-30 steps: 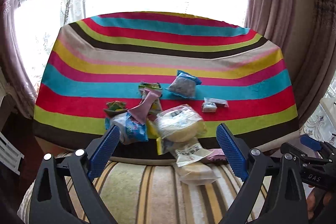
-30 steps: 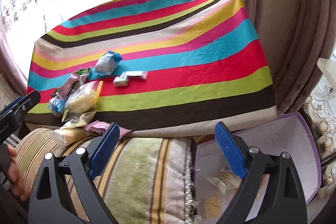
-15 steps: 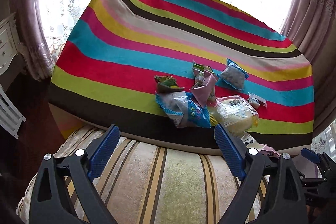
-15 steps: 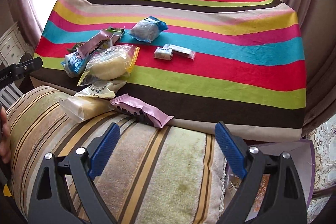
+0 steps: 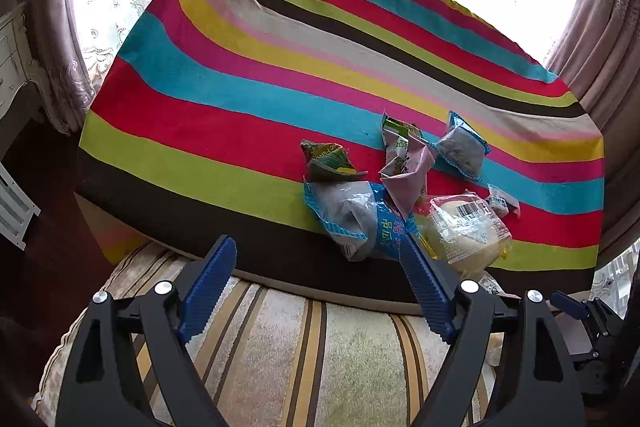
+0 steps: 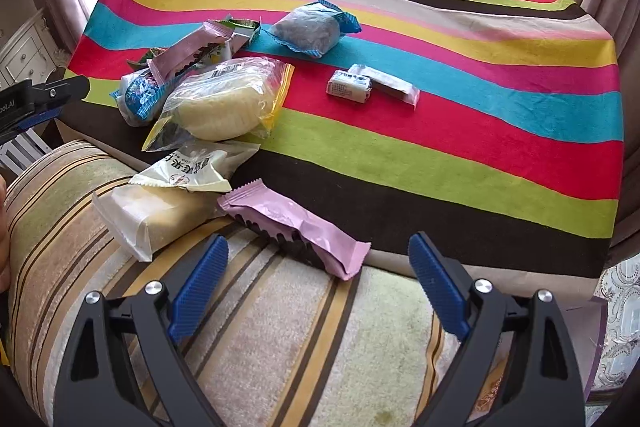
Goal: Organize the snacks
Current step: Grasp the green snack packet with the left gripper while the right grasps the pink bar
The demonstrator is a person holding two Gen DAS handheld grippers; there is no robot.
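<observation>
Since a second ago both my claws have dipped toward the striped cushion (image 6: 280, 339), and the snack pile looms larger. My left claw (image 5: 320, 287) has just been closing a little yet gapes, nothing between its jaws — the blue pack (image 5: 360, 223) lies just beyond its right tip. My right claw (image 6: 320, 287) stands wide and empty — the pink bar (image 6: 296, 231) rests on the cushion's far edge, just ahead of it.
</observation>
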